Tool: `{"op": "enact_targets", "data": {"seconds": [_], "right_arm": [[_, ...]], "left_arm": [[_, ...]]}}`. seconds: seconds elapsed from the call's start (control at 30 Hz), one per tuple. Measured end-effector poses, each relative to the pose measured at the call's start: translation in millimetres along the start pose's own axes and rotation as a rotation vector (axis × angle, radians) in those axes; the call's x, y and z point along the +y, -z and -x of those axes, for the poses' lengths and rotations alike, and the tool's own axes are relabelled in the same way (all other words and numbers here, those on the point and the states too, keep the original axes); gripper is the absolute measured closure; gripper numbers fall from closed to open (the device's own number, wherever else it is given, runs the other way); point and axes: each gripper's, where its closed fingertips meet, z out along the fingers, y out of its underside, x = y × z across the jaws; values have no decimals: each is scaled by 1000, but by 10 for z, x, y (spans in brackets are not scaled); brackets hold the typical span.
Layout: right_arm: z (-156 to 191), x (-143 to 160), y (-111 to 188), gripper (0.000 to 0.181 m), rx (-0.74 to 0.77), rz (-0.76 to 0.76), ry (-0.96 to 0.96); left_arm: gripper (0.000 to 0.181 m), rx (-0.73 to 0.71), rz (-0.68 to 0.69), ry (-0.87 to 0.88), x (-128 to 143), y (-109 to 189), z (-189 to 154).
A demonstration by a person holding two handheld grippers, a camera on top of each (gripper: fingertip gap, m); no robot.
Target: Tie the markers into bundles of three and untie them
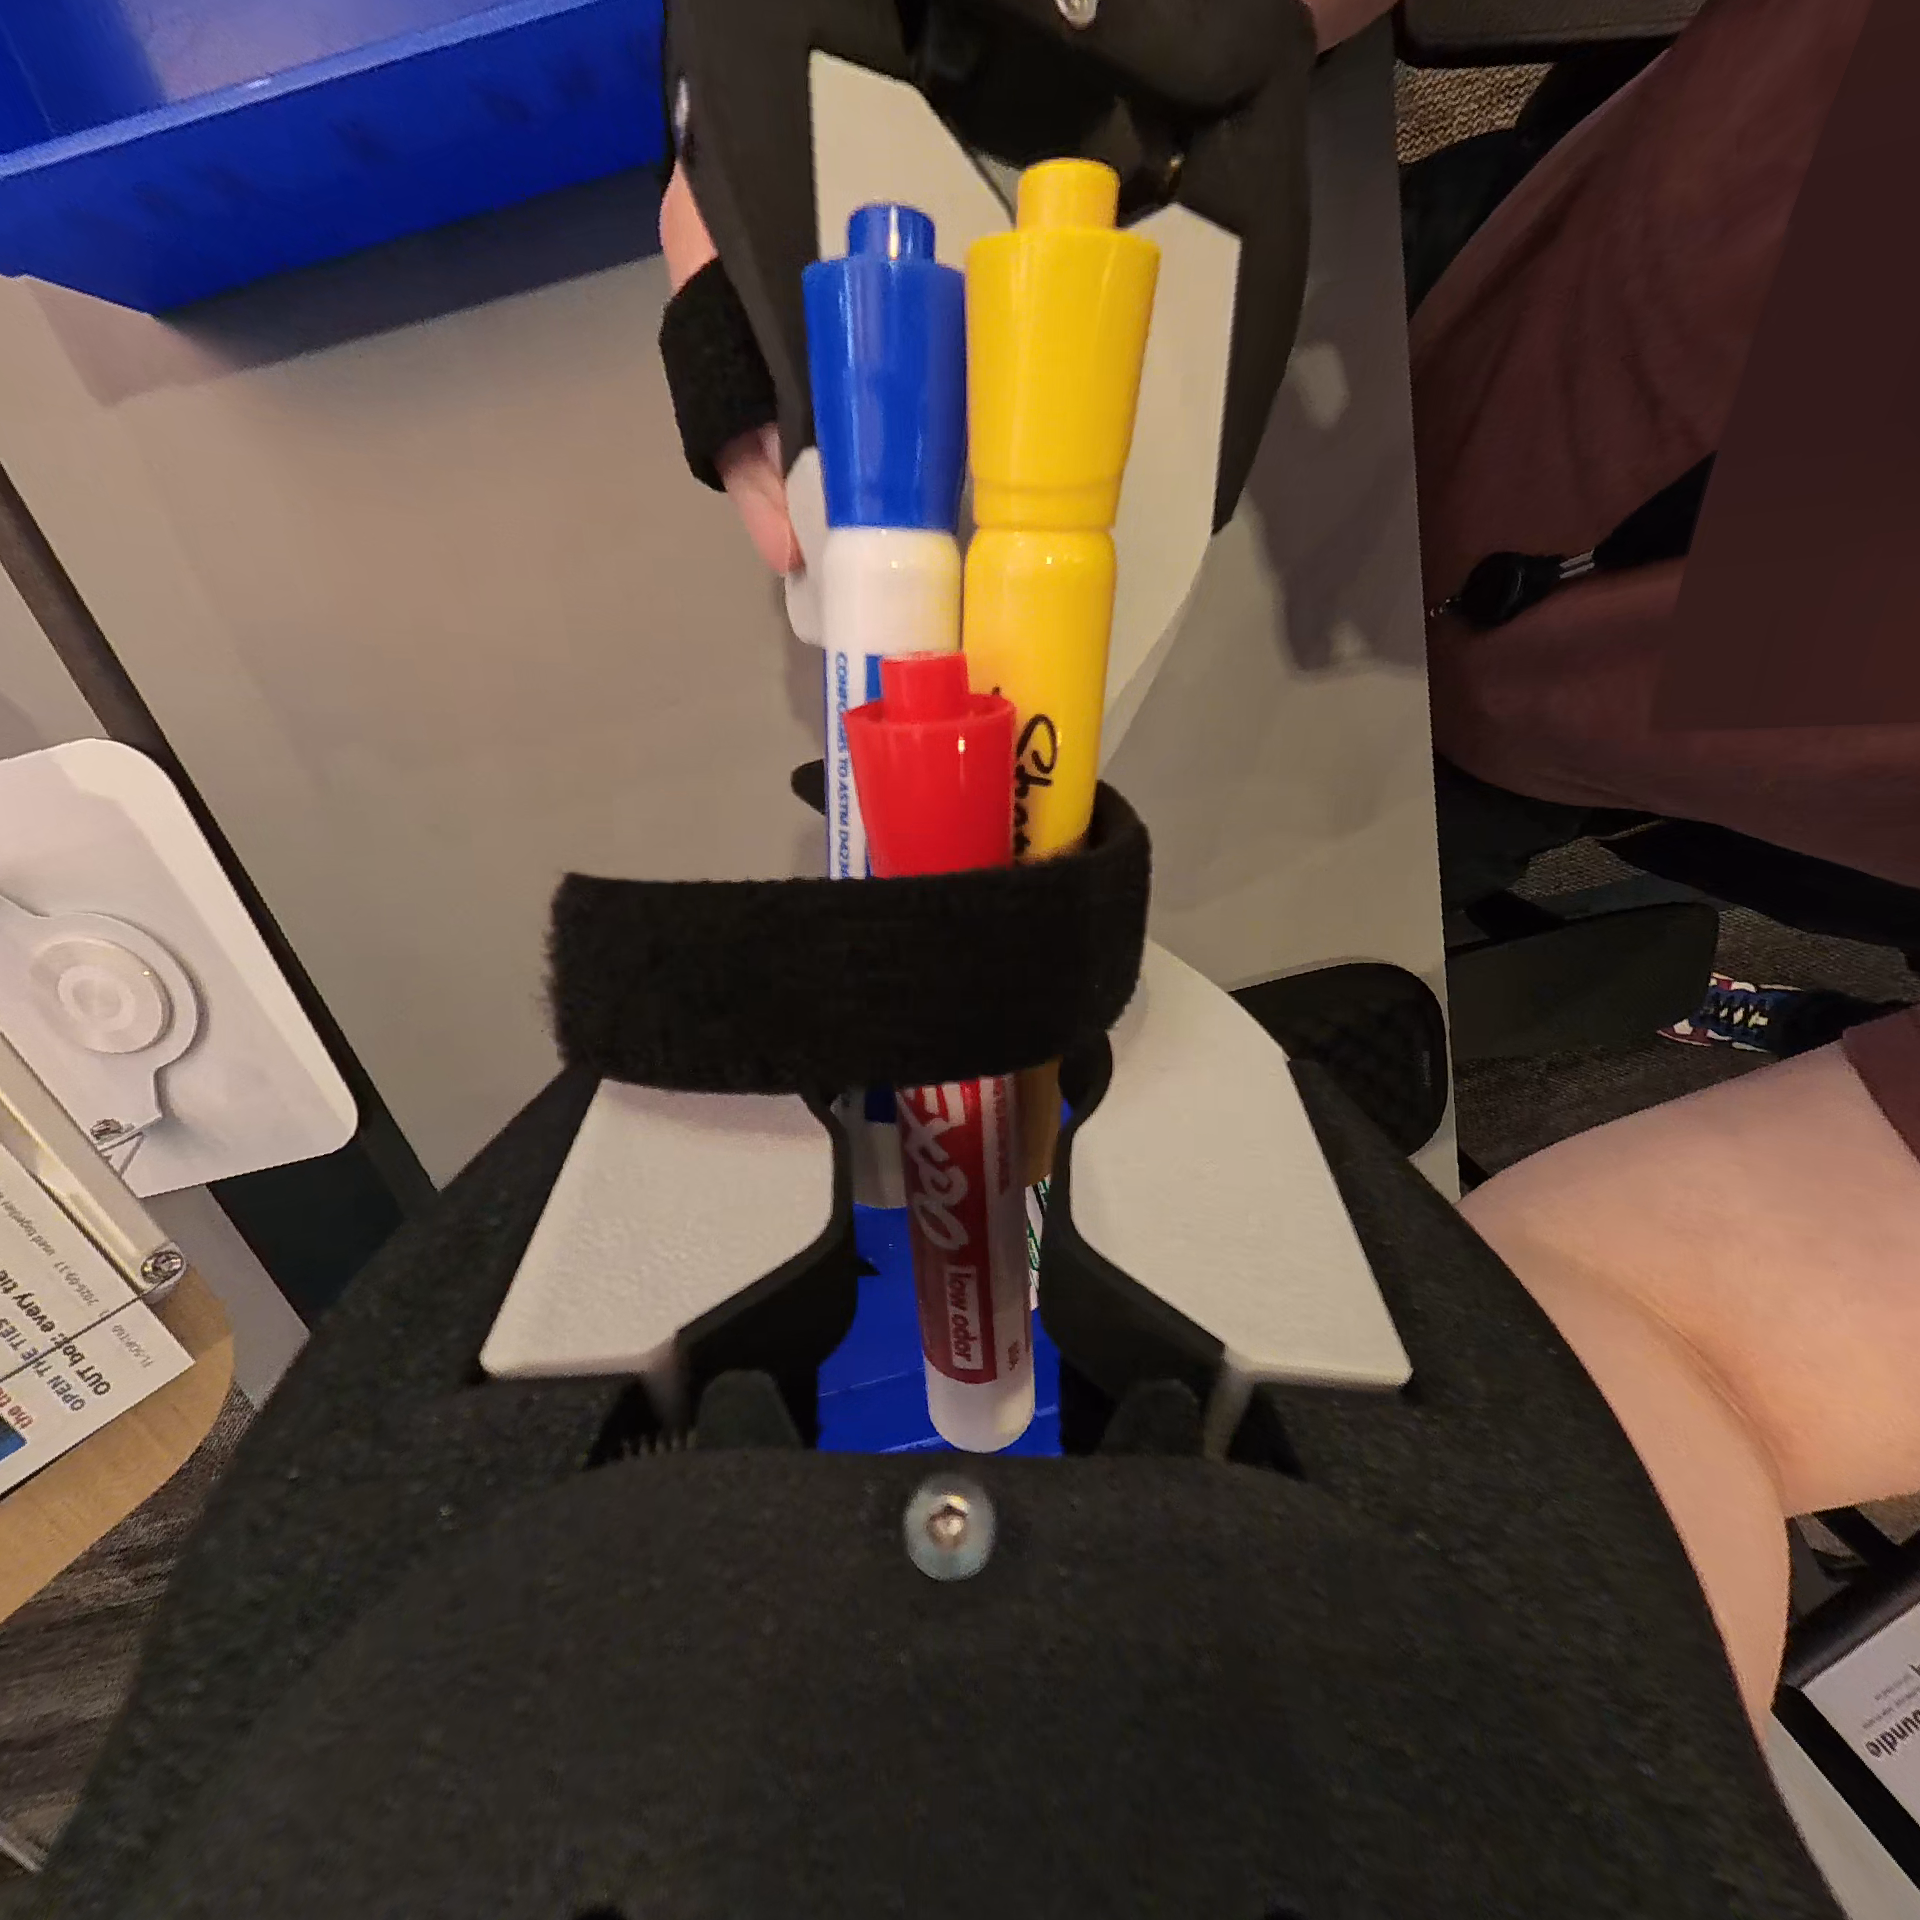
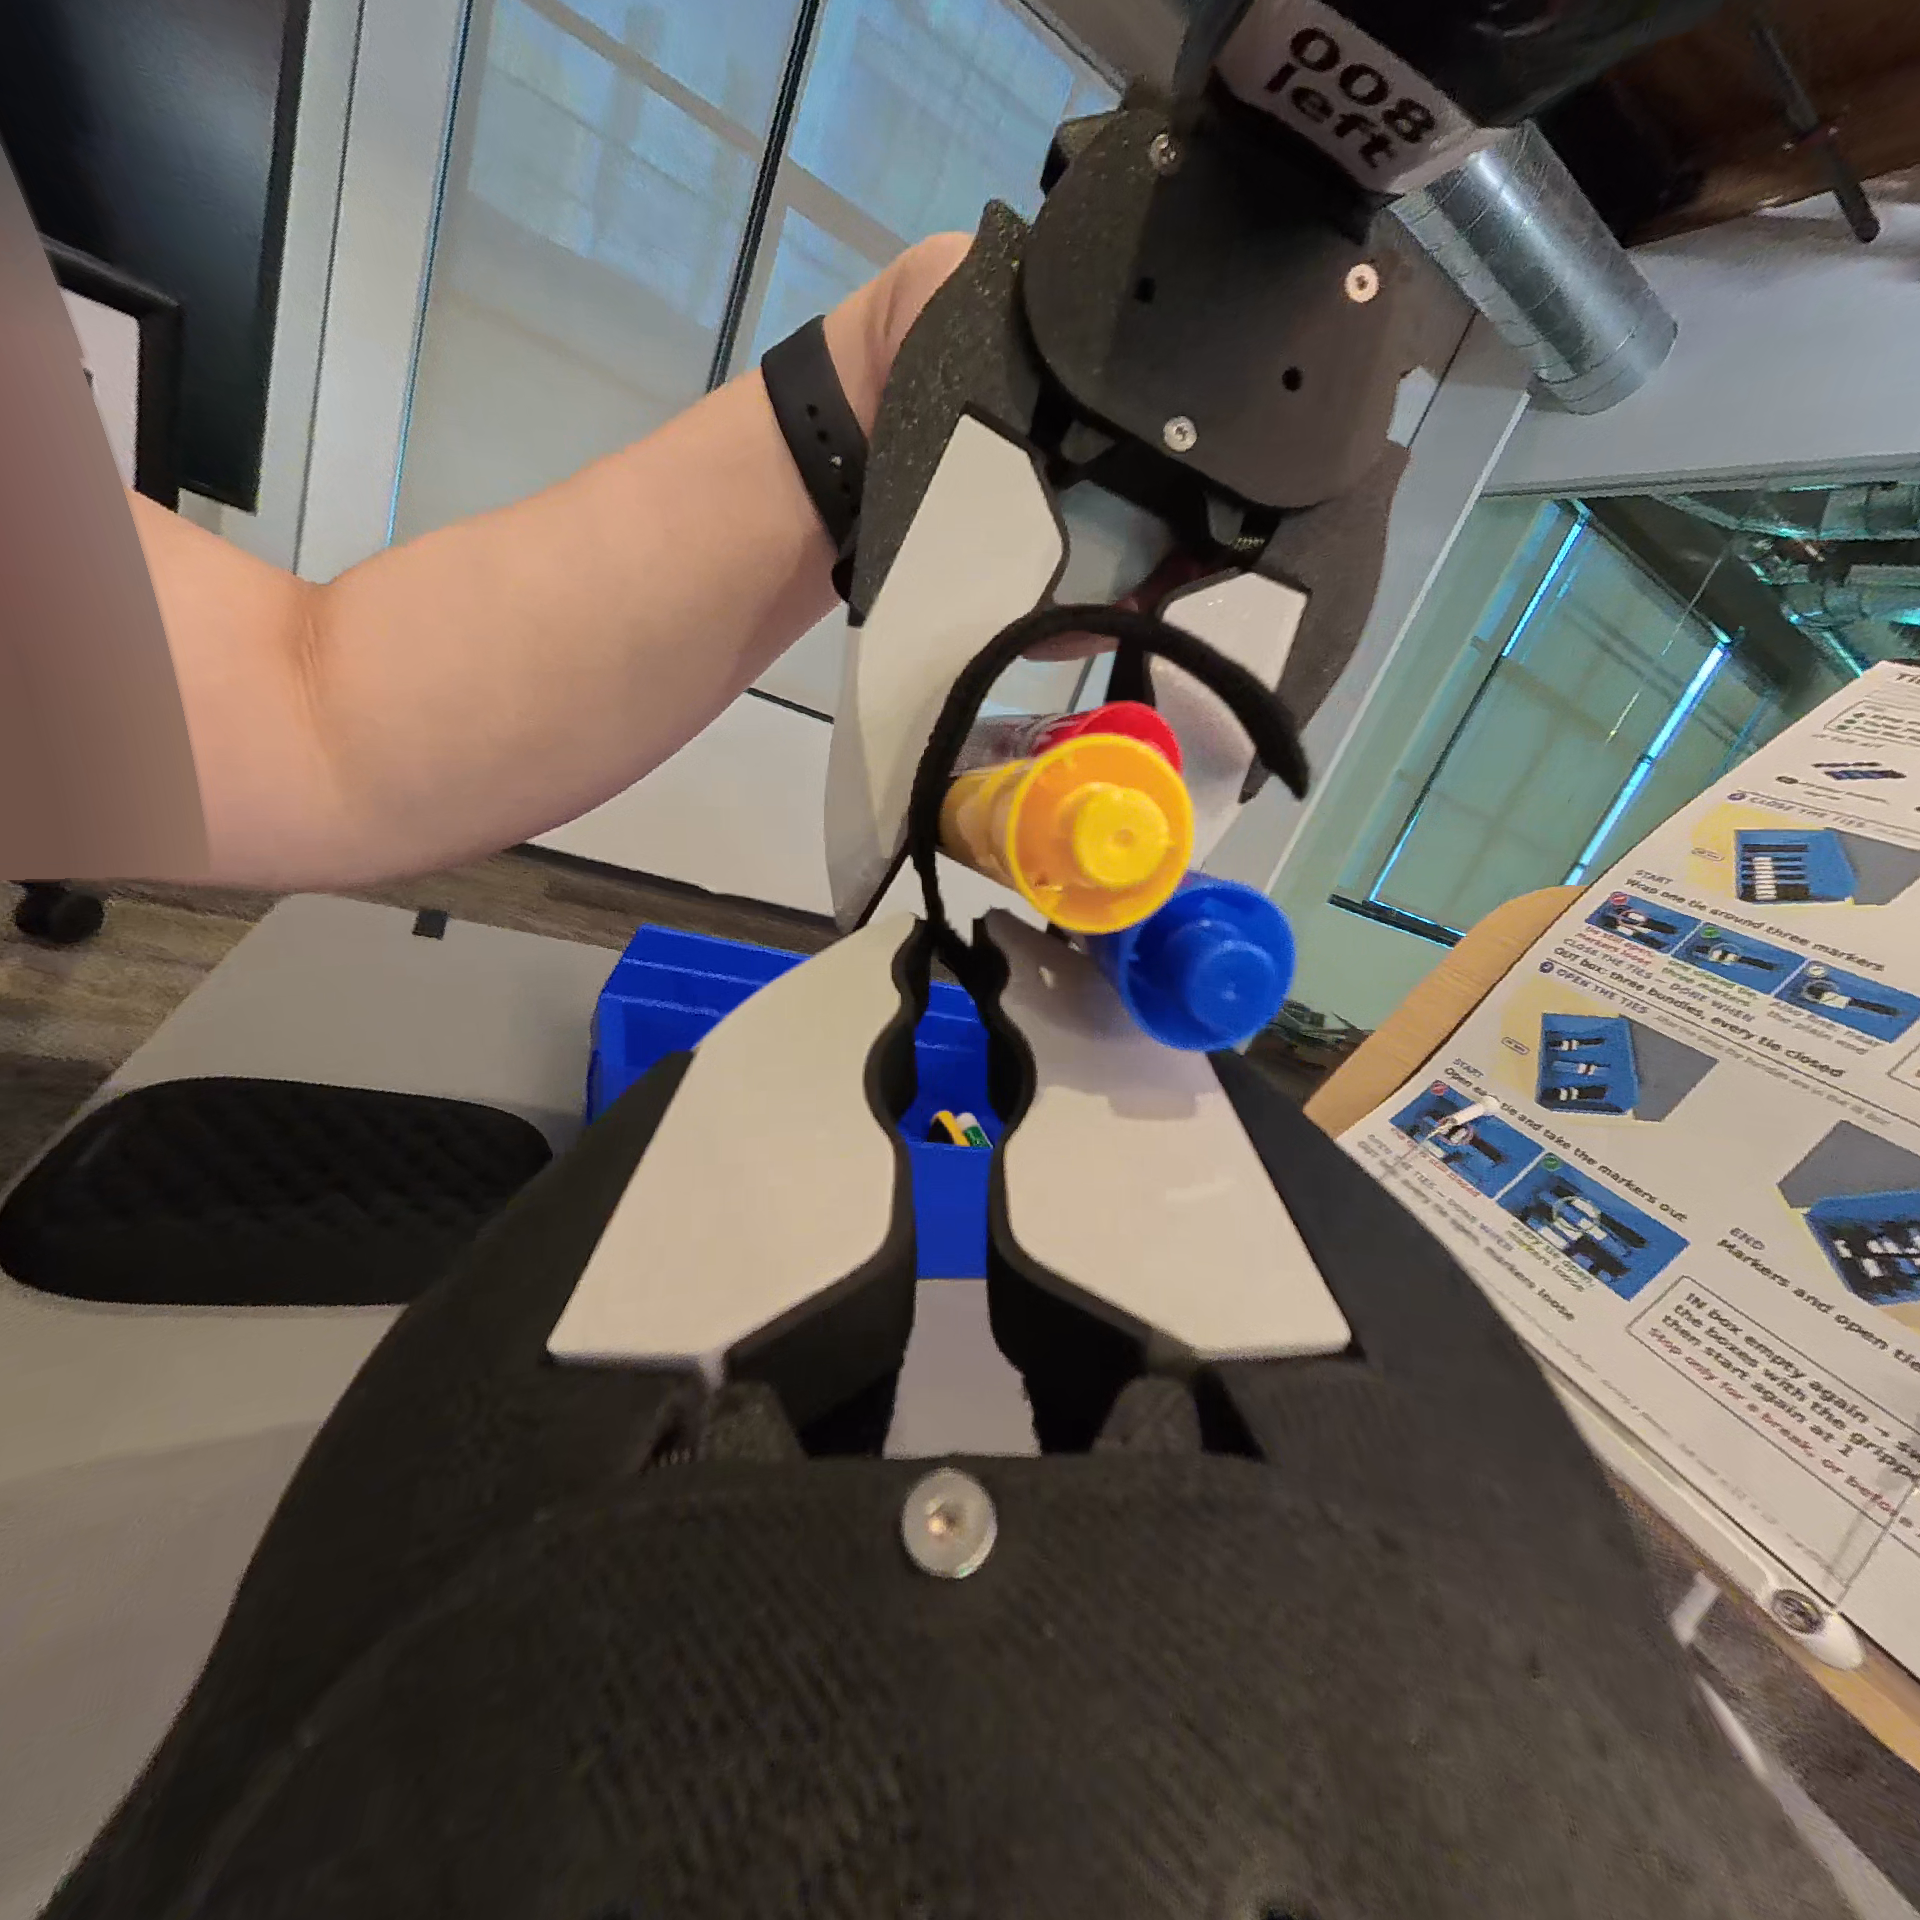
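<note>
We're in an office-style workspace, by the look of it: tall glass partitions behind, an exposed metal duct overhead, grey carpet underfoot. A black office chair sits by the pale bench, an illustrated instruction sheet propped beside it and a blue bin on it.

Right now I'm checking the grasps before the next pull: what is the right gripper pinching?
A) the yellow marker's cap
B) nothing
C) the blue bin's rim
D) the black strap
D: the right gripper has its tips shut on the black strap, which loops around the markers that the left gripper holds.
</note>
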Motion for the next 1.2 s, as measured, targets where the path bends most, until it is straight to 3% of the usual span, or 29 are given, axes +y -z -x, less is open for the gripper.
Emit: {"op": "enact_targets", "data": {"seconds": [0.23,0.6,1.2], "right_arm": [[-69,-29,31,157,31,-29,-50],[-274,-87,78,115,152,-72,-97],[-179,-95,41,103,105,-85,-5]], "left_arm": [[143,-7,-9,-3,-18,33,-11],[144,-5,7,-2,-1,11,-19],[142,33,33,-16,-6,-83,-71]]}}
